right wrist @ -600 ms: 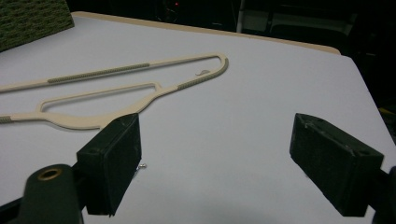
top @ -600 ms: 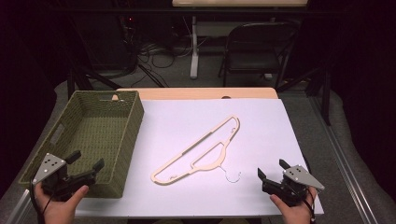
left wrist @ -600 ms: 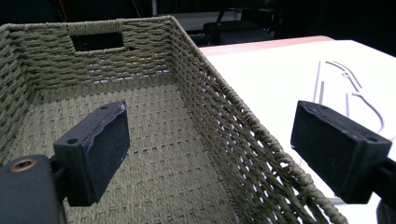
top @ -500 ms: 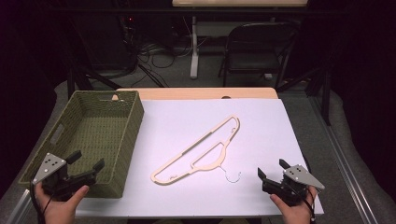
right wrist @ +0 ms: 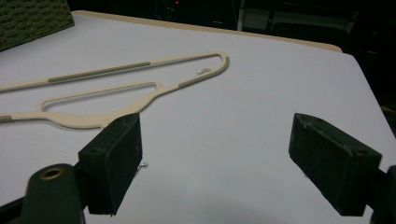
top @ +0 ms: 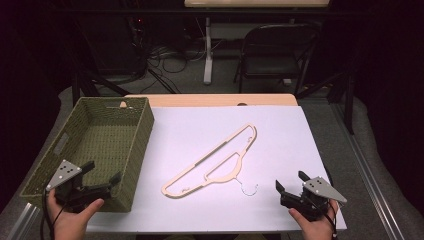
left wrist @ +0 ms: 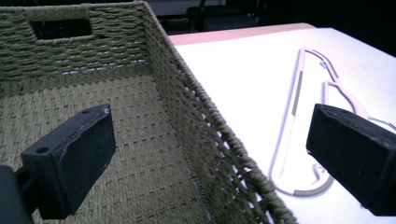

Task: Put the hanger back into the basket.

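Note:
A cream clothes hanger [top: 216,161] with a metal hook [top: 248,189] lies flat on the white table cover, slanting from near left to far right. It also appears in the left gripper view [left wrist: 299,116] and the right gripper view [right wrist: 135,88]. My left gripper [top: 102,178] is open at the near right corner of a green woven basket [top: 131,150], its jaws straddling the basket's right wall [left wrist: 205,135]. My right gripper [top: 291,182] is open near the table's front right, just right of the hook, with nothing between its fingers [right wrist: 114,161].
The white cover [top: 280,140] lies over a wooden table whose far edge [top: 210,100] shows. Behind the table stand a folding chair [top: 275,55] and loose cables [top: 165,55] on the floor. The basket's inside [left wrist: 93,121] holds nothing.

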